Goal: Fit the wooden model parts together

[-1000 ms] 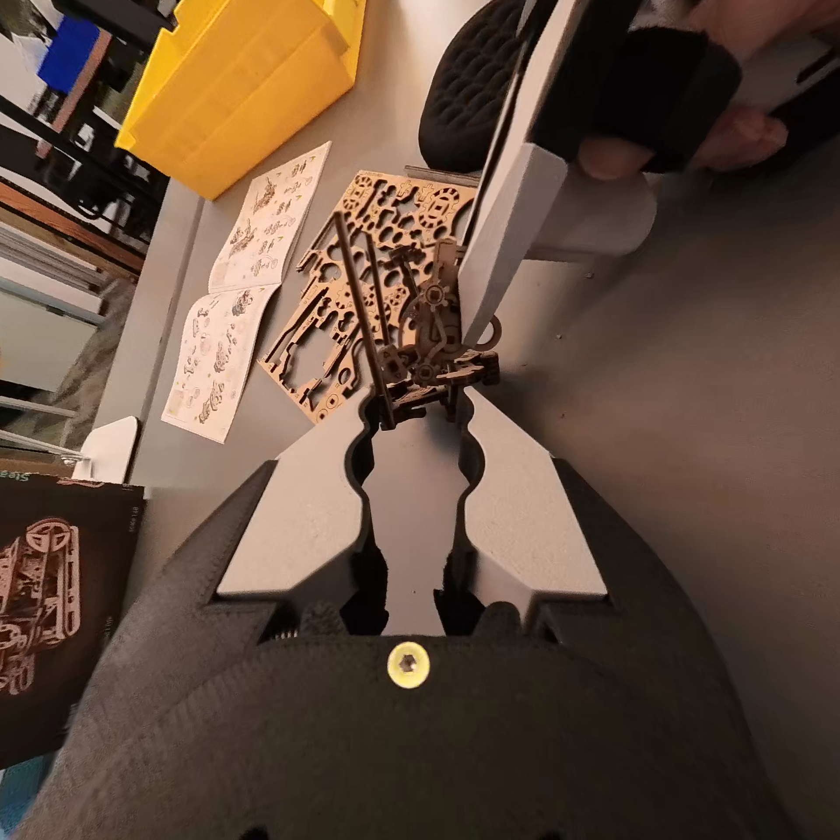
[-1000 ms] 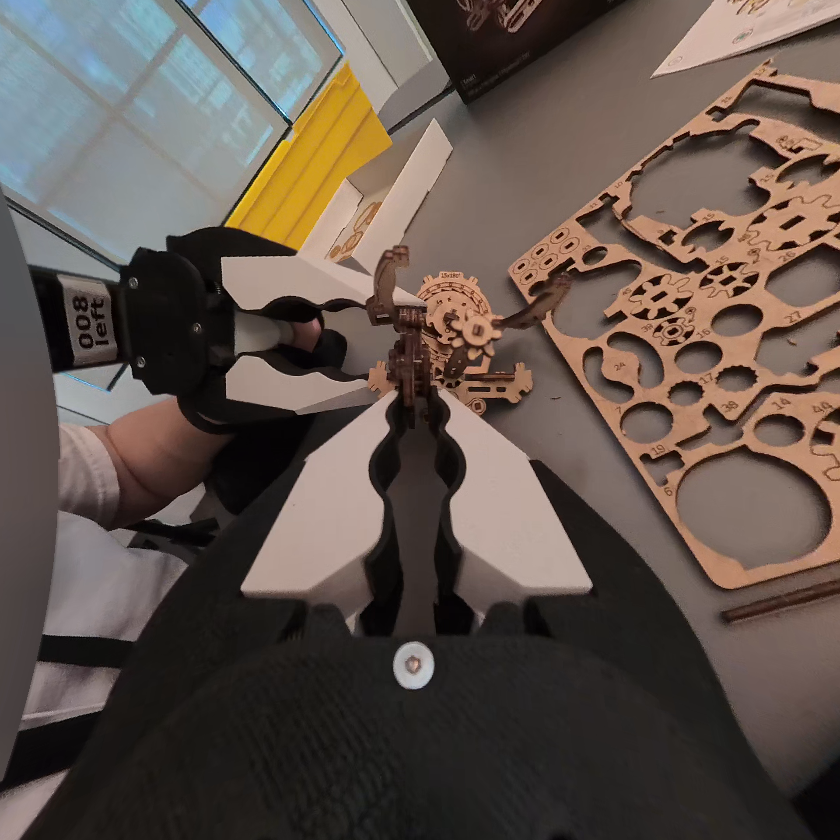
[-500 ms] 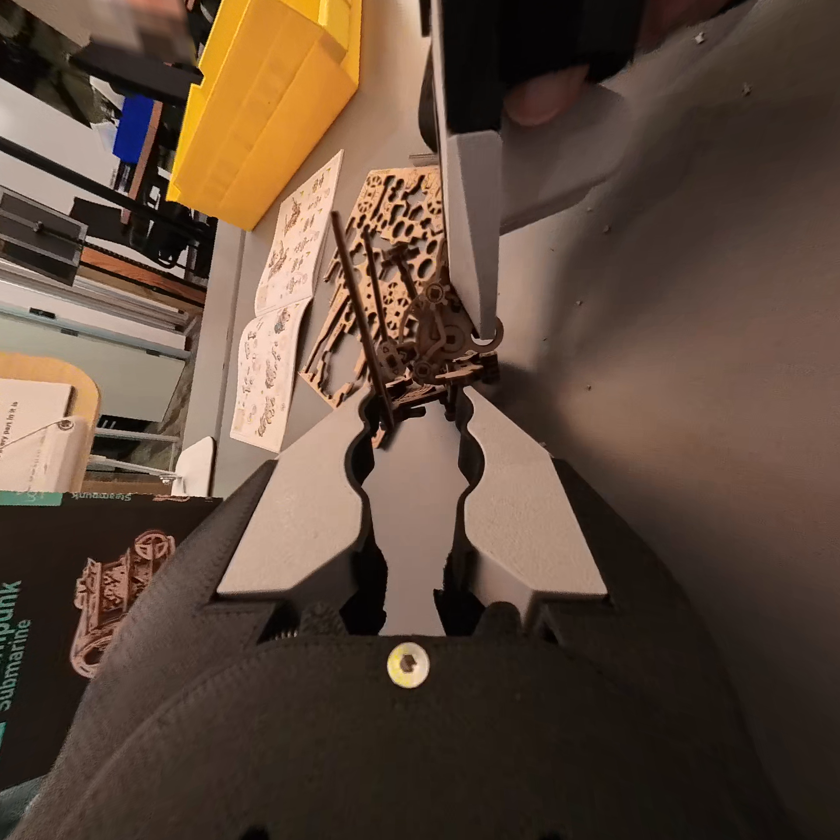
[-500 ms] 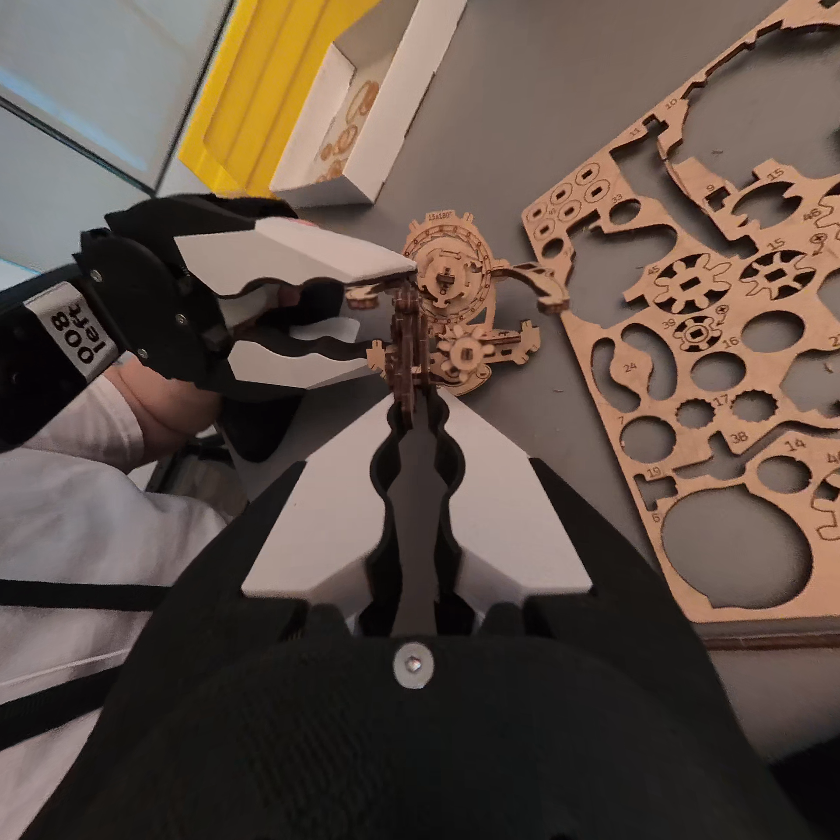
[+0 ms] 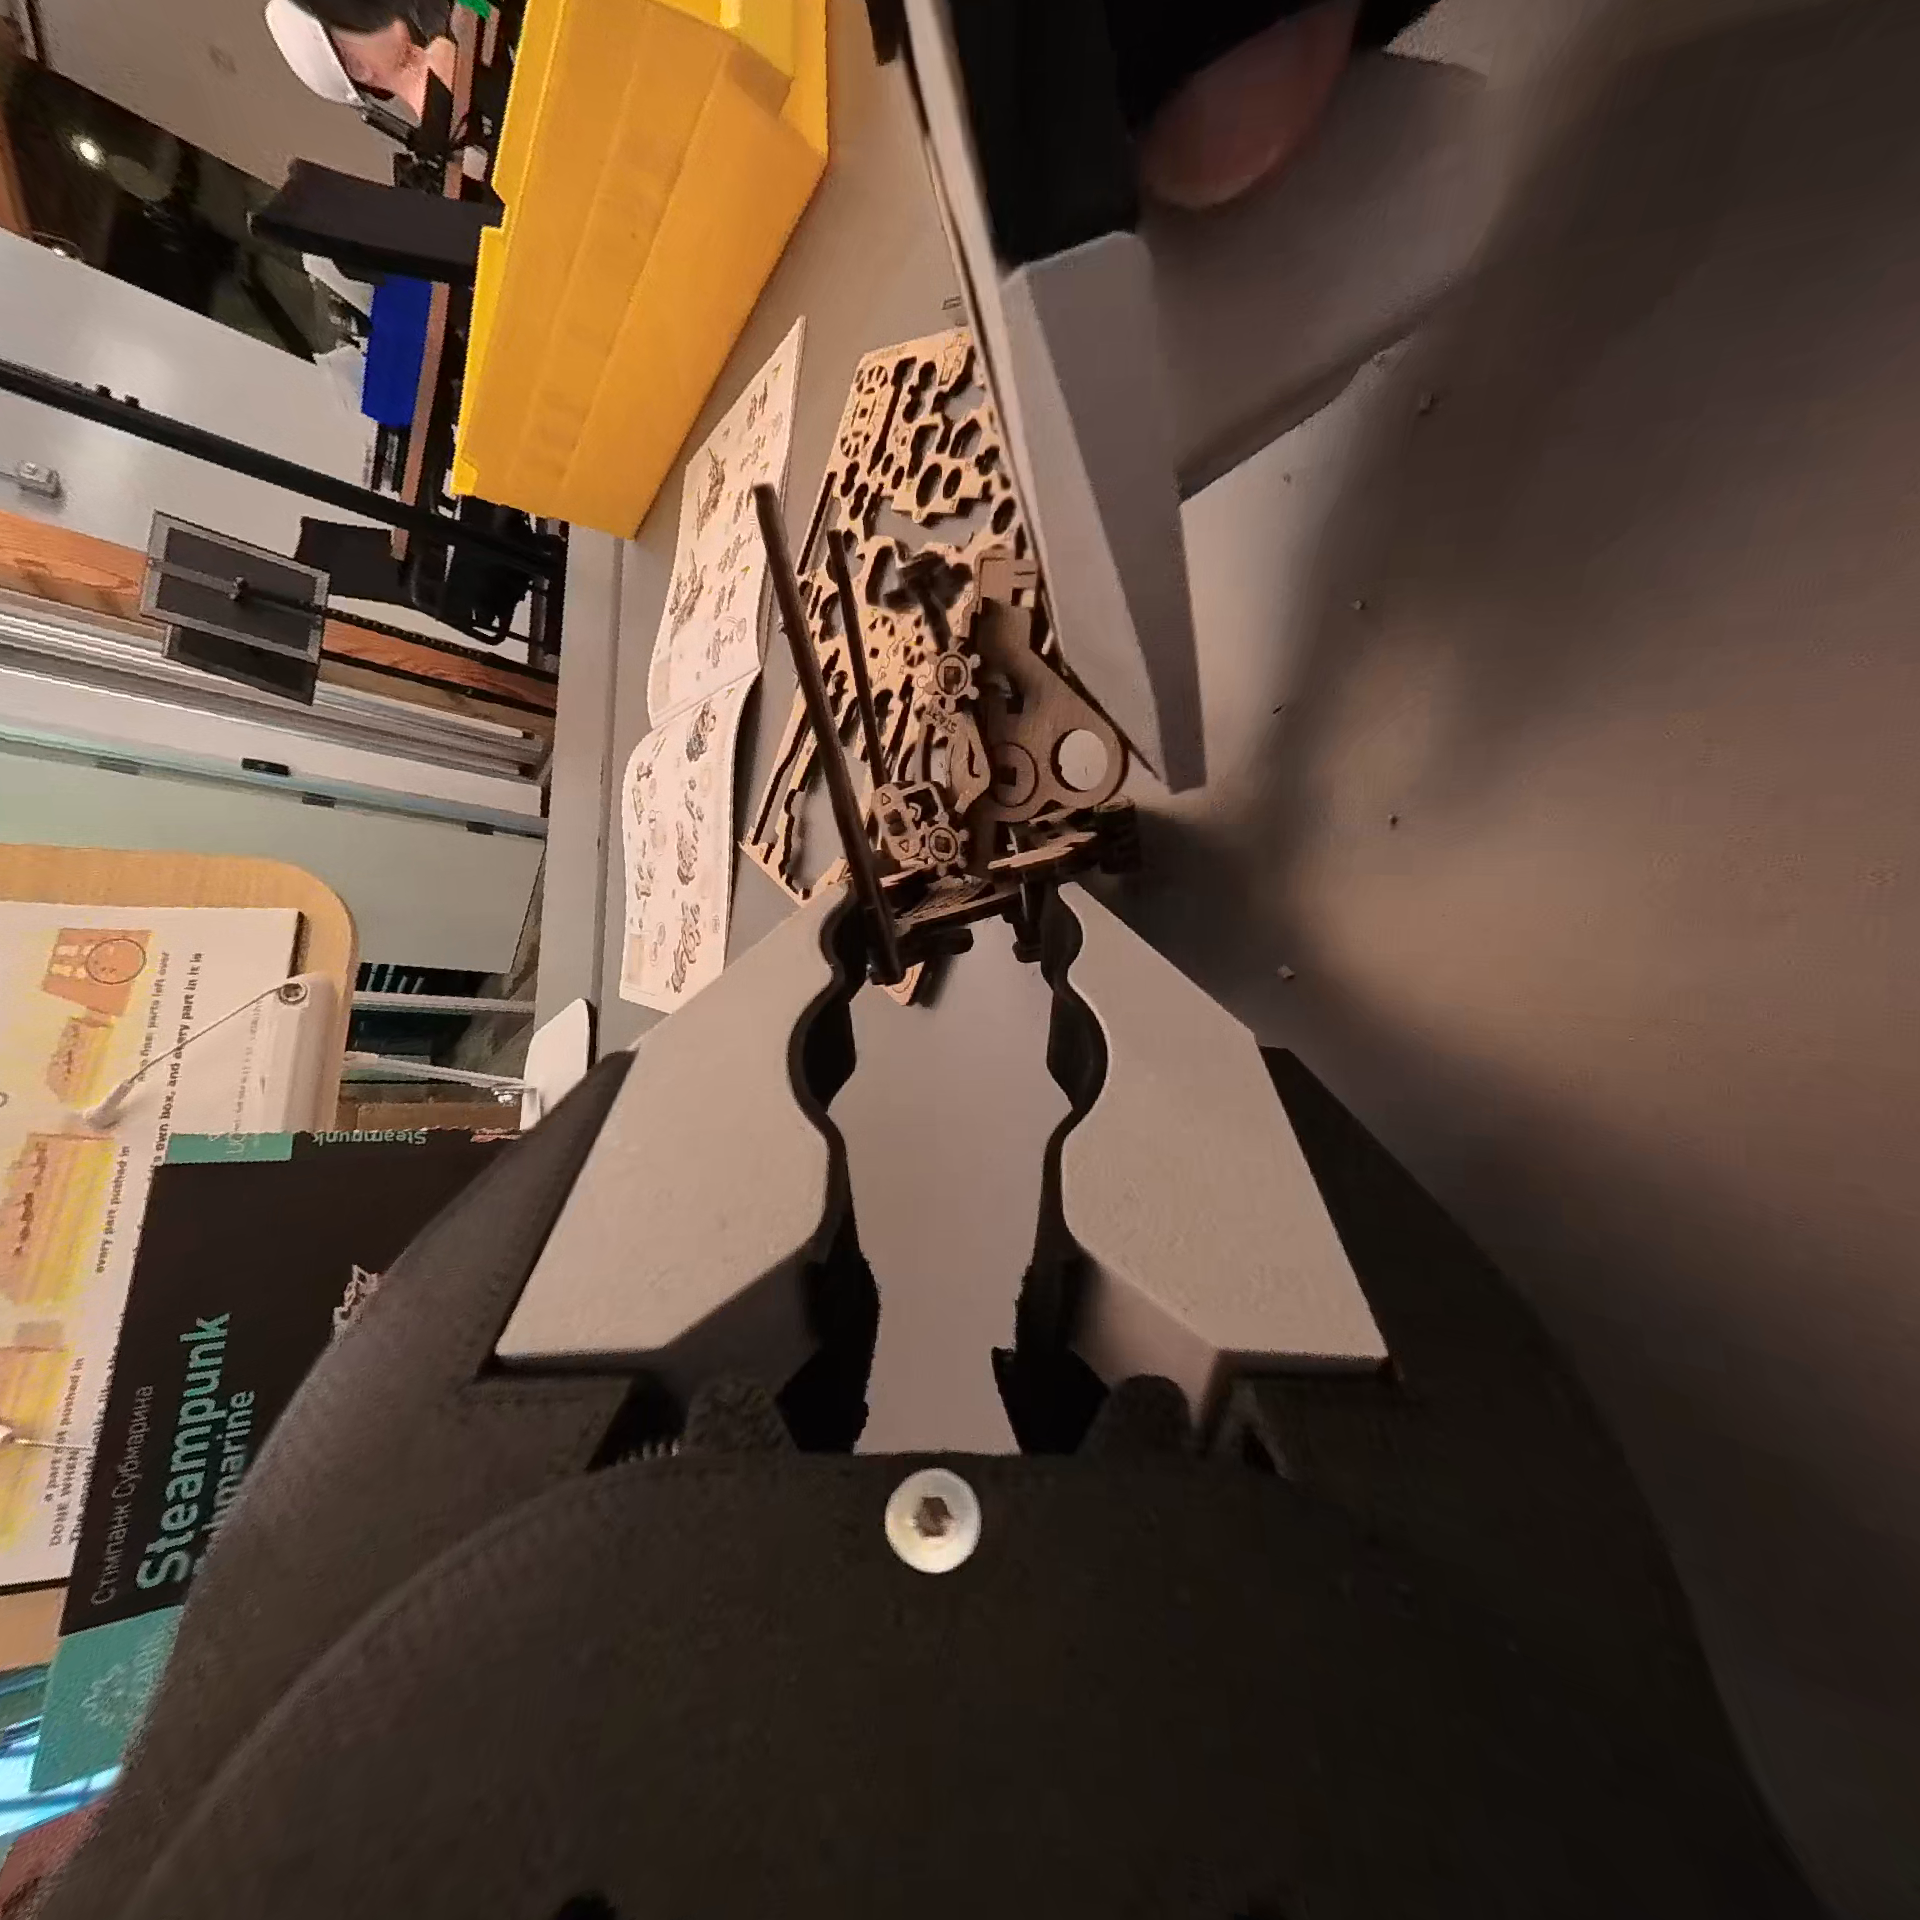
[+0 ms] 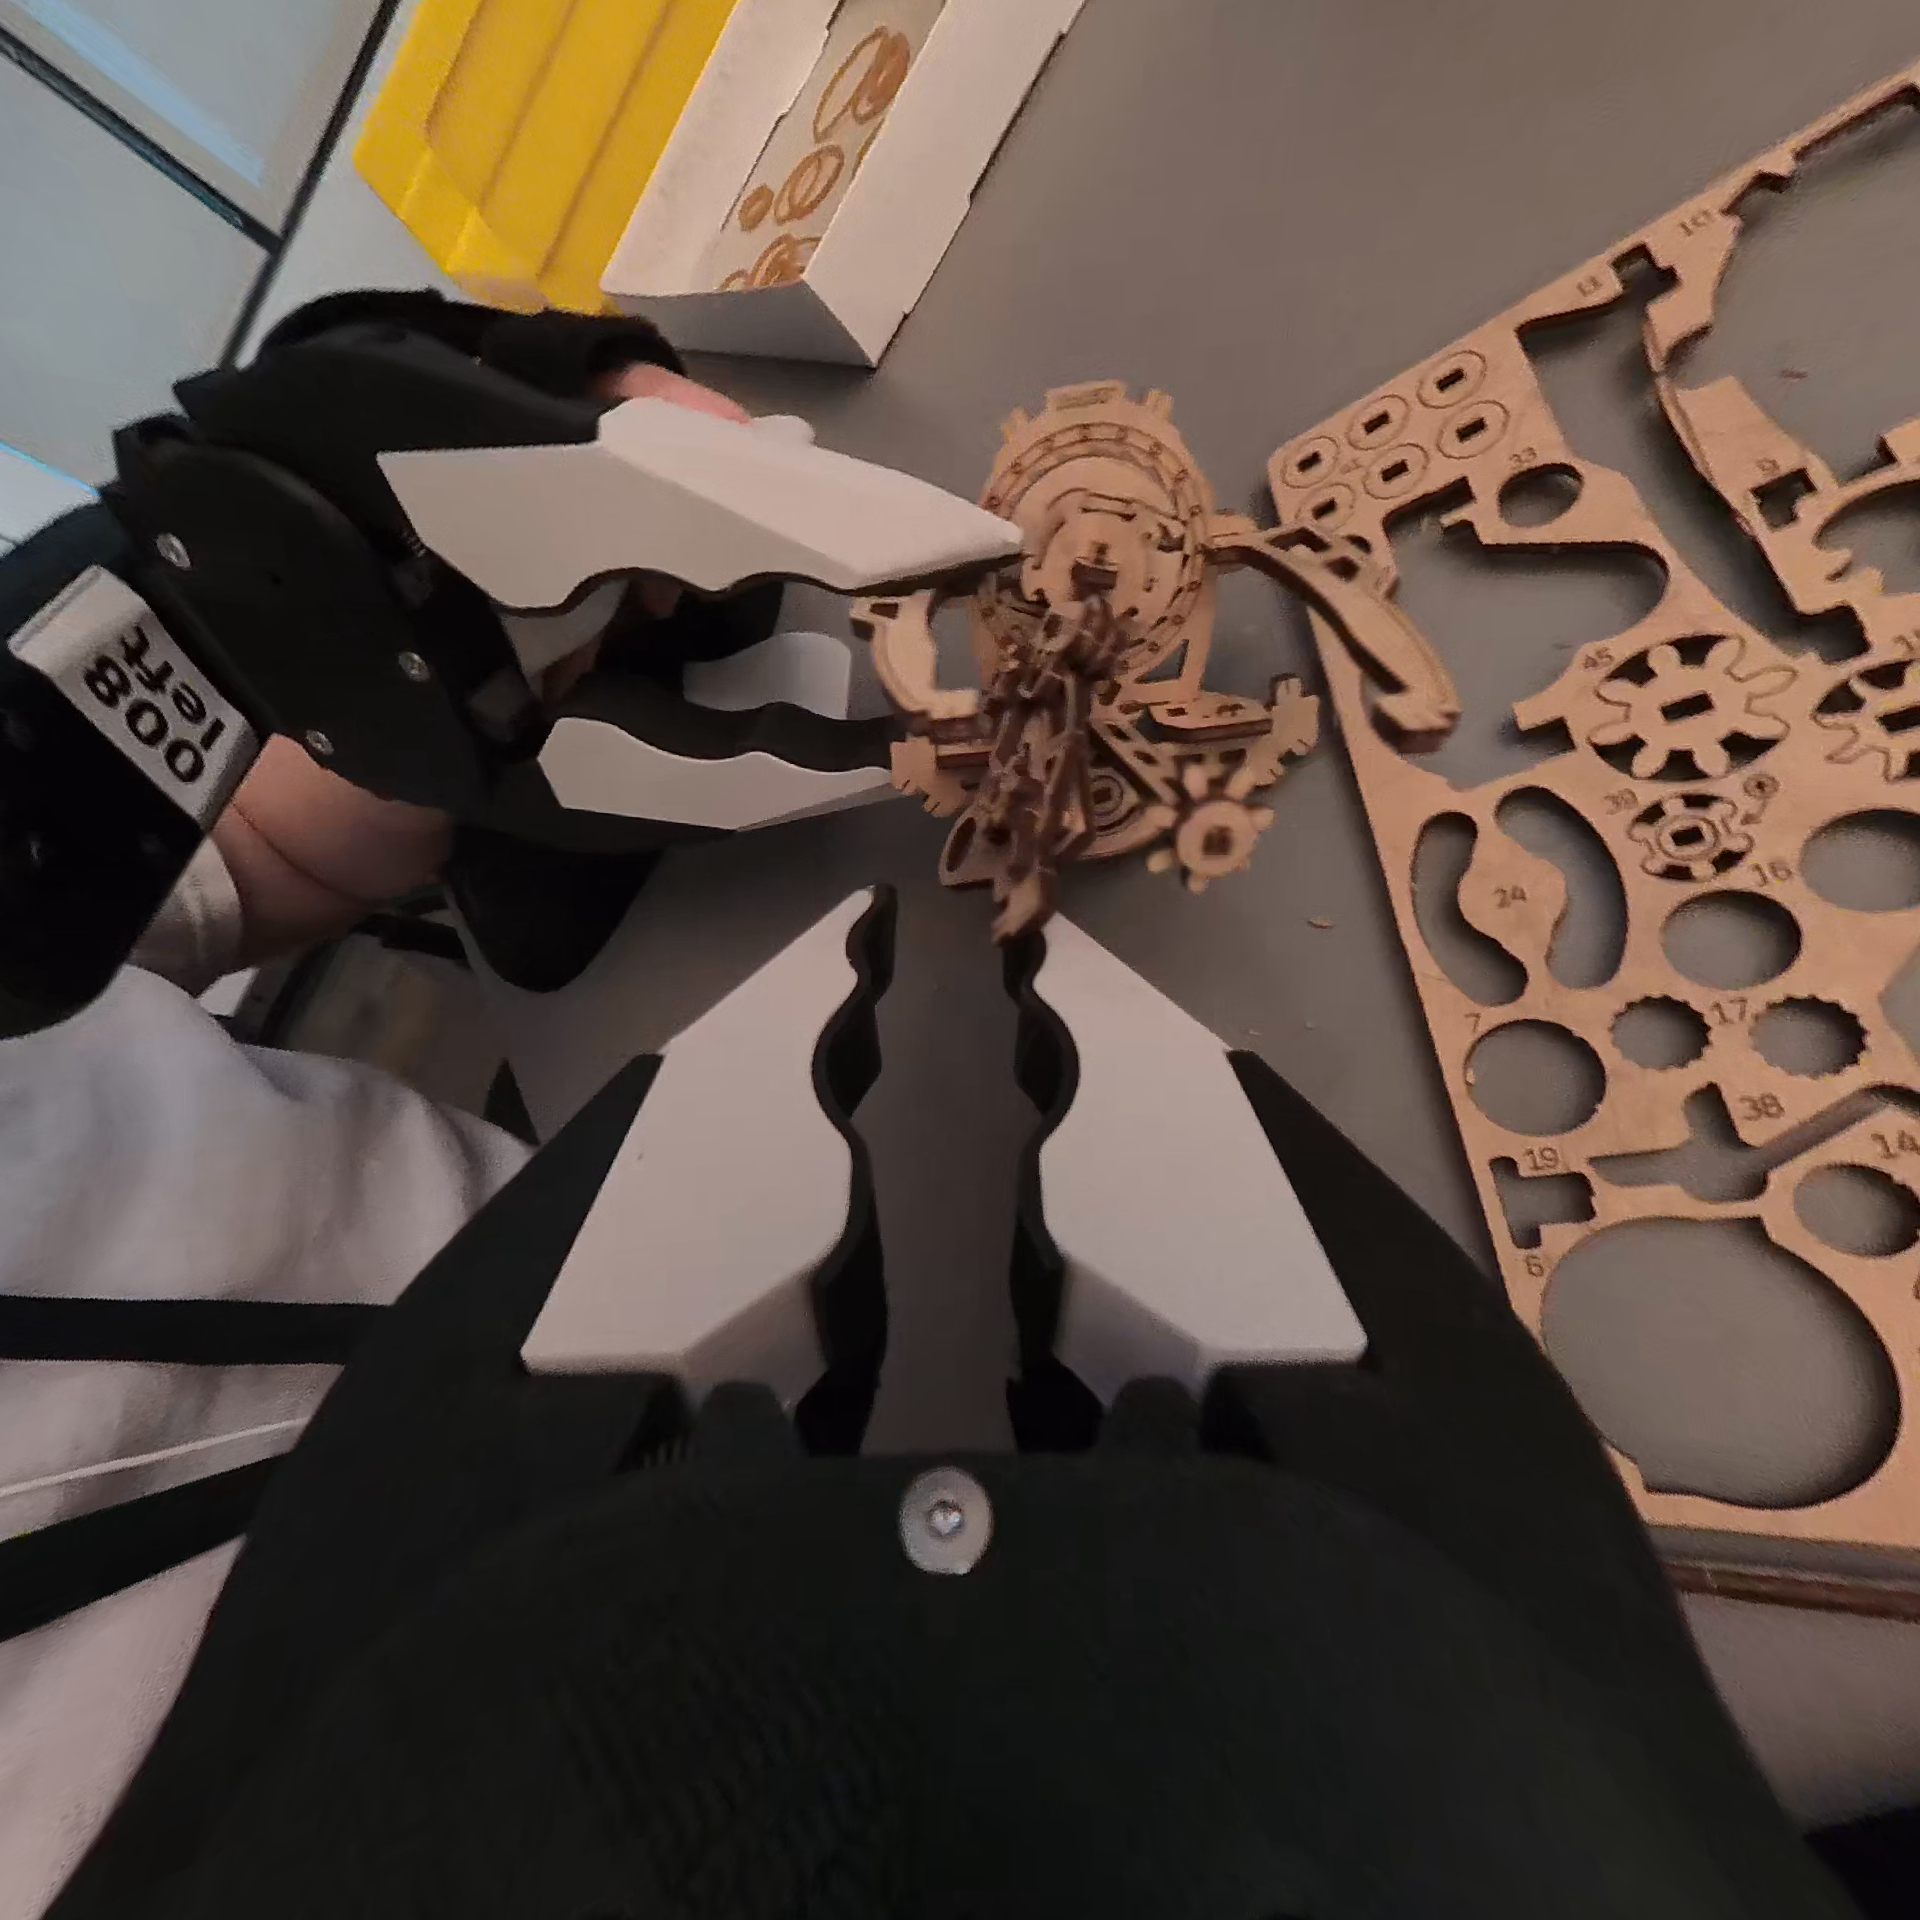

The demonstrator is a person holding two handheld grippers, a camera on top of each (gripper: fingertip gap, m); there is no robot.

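Two grippers meet over a big grey table (image 6: 1299, 208), and we see a lot of things on it. The biggest is a yellow bin (image 5: 634, 239) at the far edge. Next comes a flat wooden sheet (image 6: 1683, 935) full of cut-out holes, lying just beside the model. A white box (image 6: 831, 166) with wooden rings in it sits near the bin, and an open paper booklet (image 5: 707, 686) lies by the sheet.

Our left gripper (image 6: 894, 665) pinches the wooden model (image 6: 1081, 707) by its side and holds it up above the table. Its fingers are partly closed, with the model's frame between the tips. Our right gripper (image 6: 956, 914) has its fingers a little apart. The model's bottom tip touches the right finger, but nothing squeezes it there.
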